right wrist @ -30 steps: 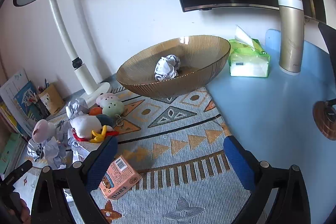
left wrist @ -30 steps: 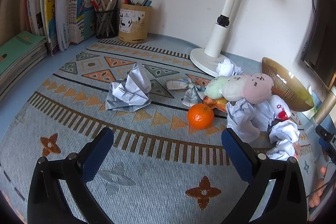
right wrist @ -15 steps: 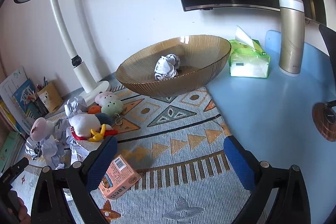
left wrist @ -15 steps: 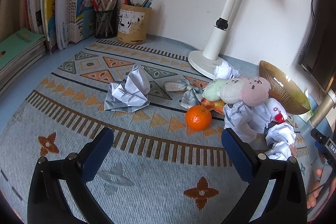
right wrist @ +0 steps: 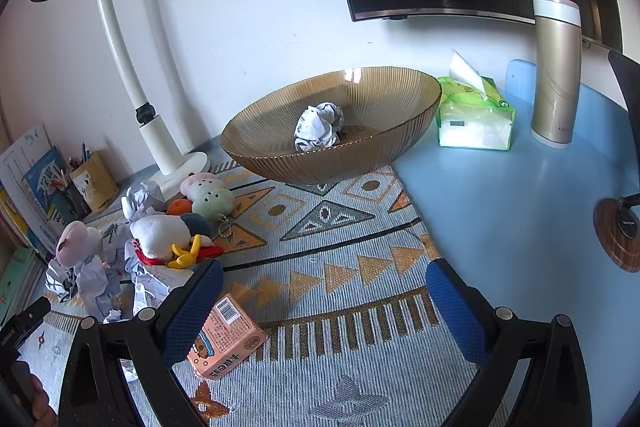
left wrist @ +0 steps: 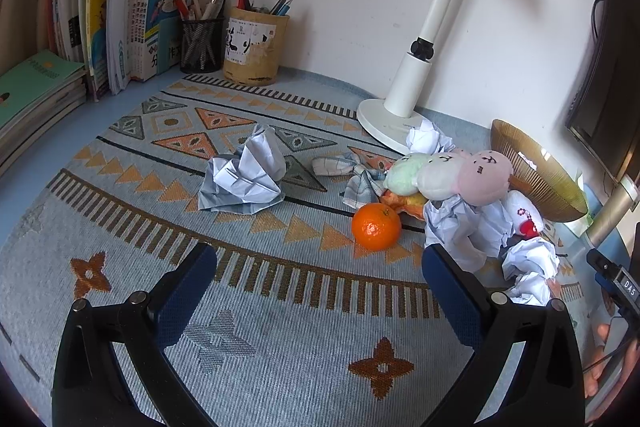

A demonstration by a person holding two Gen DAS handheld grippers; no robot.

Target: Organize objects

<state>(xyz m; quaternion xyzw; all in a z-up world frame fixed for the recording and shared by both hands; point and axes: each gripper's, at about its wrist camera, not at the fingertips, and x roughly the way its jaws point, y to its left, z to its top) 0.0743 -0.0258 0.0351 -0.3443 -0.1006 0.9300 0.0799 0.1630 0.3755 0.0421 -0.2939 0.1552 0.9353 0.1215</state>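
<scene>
Item 1: left gripper (left wrist: 320, 267), jaws standing spread and gripping nothing, hovering over the patterned woven mat (left wrist: 248, 311) on the blue bench (right wrist: 520, 211).
Item 2: round orange tangerine (left wrist: 376, 226), sitting at 1 o'clock of the left jaws, touching nothing visible on its near side.
Item 3: large crumpled white paper sheet (left wrist: 244, 175), lying at 11 o'clock, well apart from the rest.
Item 4: heap of pastel plush toys (left wrist: 452, 171) and paper wads, crowding 2 o'clock; likely awaiting sorting.
Item 5: right gripper (right wrist: 324, 299), jaws likewise spread and unloaded, facing the ribbed amber glass bowl (right wrist: 380, 155) at 12 o'clock, already holding one crumpled paper ball (right wrist: 319, 126).
Item 6: small pink carton (right wrist: 224, 341), possibly touching the right gripper's left jaw.
Open mat is lying between jaws and bowl.
</scene>
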